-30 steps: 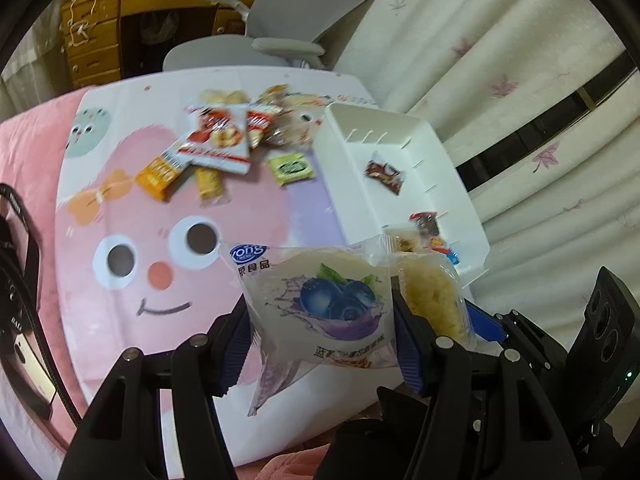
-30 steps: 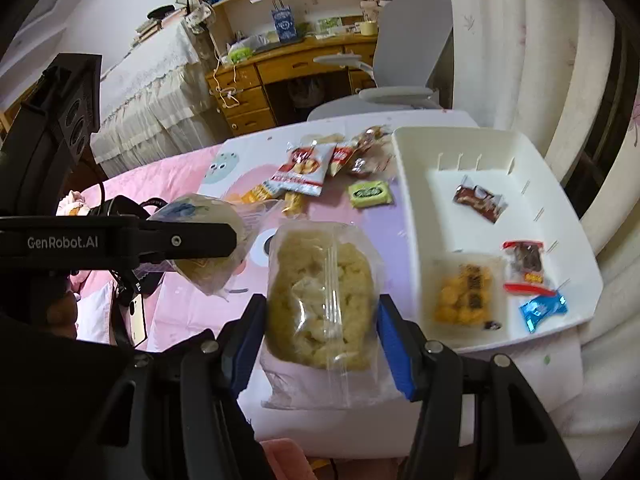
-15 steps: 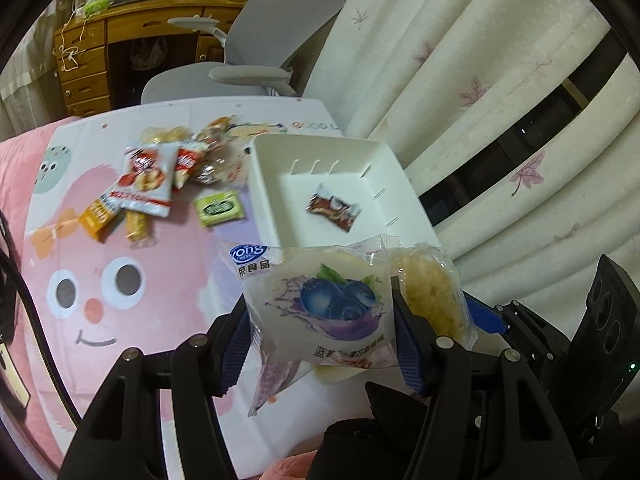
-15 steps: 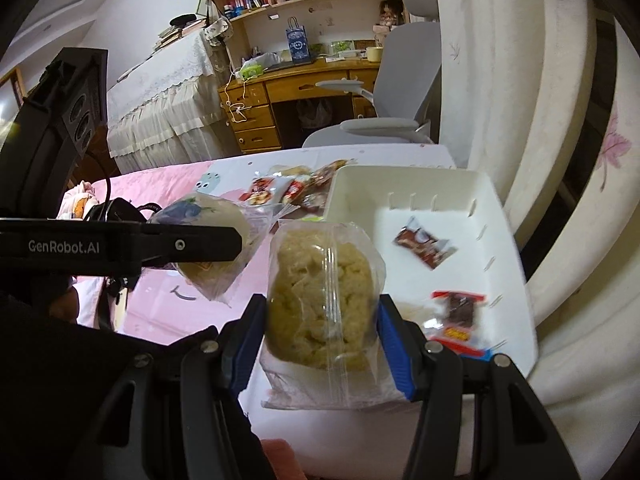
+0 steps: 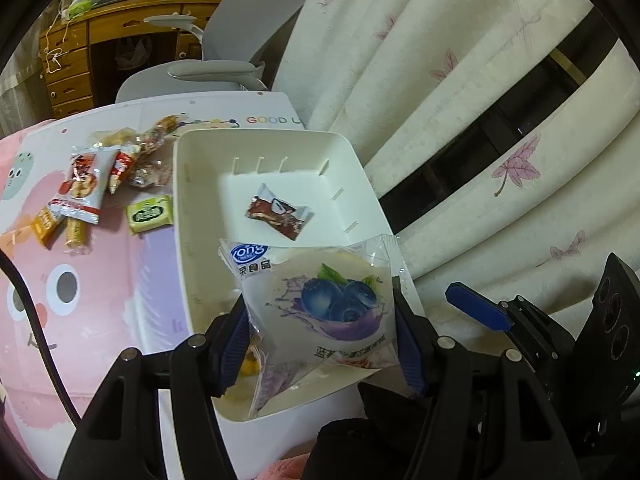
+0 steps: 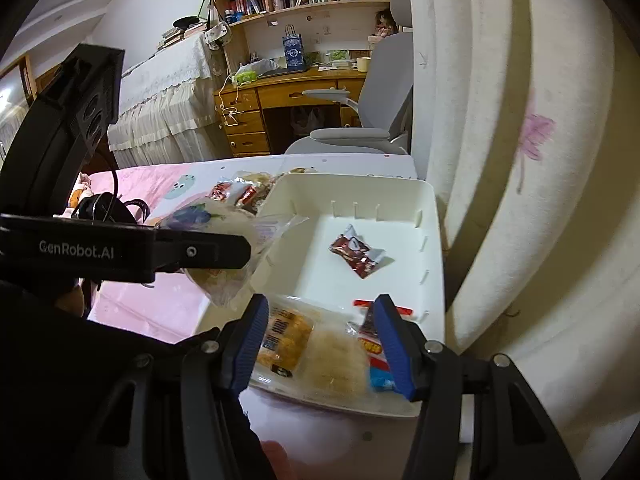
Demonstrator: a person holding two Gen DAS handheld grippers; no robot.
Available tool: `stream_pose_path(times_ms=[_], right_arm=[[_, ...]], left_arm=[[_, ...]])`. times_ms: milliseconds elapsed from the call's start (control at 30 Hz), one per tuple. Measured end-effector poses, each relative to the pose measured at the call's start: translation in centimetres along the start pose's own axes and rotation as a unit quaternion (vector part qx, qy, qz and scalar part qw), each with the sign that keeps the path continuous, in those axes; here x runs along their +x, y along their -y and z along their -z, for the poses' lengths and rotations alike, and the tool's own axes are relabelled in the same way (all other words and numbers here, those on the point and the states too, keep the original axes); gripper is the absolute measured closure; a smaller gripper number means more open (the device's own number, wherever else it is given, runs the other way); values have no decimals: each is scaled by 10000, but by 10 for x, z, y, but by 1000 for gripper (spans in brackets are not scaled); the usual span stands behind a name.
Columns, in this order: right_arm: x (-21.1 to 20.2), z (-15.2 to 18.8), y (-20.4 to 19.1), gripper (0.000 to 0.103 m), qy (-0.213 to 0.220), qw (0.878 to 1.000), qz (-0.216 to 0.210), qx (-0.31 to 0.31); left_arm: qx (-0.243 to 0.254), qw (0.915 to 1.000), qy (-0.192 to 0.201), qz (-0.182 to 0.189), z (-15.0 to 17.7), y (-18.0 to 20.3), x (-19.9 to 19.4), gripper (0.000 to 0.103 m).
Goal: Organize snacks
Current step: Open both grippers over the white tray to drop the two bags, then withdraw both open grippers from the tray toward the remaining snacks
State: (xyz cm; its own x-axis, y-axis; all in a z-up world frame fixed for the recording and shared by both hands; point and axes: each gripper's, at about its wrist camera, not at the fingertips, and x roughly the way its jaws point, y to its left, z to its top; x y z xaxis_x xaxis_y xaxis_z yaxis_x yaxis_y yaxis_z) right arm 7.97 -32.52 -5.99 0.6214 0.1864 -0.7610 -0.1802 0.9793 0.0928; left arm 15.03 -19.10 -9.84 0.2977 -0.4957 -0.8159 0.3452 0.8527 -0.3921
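Observation:
My left gripper [image 5: 320, 308] grips a blueberry cake packet [image 5: 332, 304] above the near end of the white bin [image 5: 180, 200]; its jaws are opening, though the pads still touch the packet. My right gripper [image 6: 320, 304] stands open over the bin's [image 6: 352, 188] near end. Below it in the bin lies a pale cake packet [image 6: 336, 360], blurred, free of the pads. Beside that are an orange snack pack [image 6: 284, 340], a red packet [image 6: 372, 340] and a blue candy [image 6: 380, 378]. A brown candy [image 5: 278, 216] lies farther back in the bin.
Several loose snacks [image 5: 84, 184] and a green packet [image 5: 150, 214] lie on the pink cartoon mat [image 5: 100, 300] left of the bin. A curtain [image 5: 440, 80] hangs close on the right. A grey chair [image 5: 224, 68] and a wooden desk [image 6: 280, 92] stand behind the table.
Both grippers have moved right, over the bin. The pale cake packet has left the right gripper's fingers and now sits in the bin. The left gripper still carries the blueberry packet.

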Motion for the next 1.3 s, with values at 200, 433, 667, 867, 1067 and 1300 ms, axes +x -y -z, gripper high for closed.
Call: stream_pose_path(times_ms=[200,433,667,867,1067,1300], right_arm=[[5,4,22,46,-102,9998,9,153],[9,4,32,46,-138,9998,-106,140],[16,3,36,46,-221,9991,-292,191],[25,10,36,45,-423,9971,-461,422],[35,20,28,44,-675,9938,-614,632],[41,27,9,44,-821,9913,-692,768]], left_arm=[[37,10000,-27,-71,-5,13,10,24],[-84,9996,-64,-277,-7,14,16,24],[-223,9985,-138,-484,-5,10,15,24],[-271,9970,-263,-683,4,3,11,24],[-311,9956,-379,-803,16,-6,4,24],[-323,9947,-380,-899,32,-29,-15,24]])
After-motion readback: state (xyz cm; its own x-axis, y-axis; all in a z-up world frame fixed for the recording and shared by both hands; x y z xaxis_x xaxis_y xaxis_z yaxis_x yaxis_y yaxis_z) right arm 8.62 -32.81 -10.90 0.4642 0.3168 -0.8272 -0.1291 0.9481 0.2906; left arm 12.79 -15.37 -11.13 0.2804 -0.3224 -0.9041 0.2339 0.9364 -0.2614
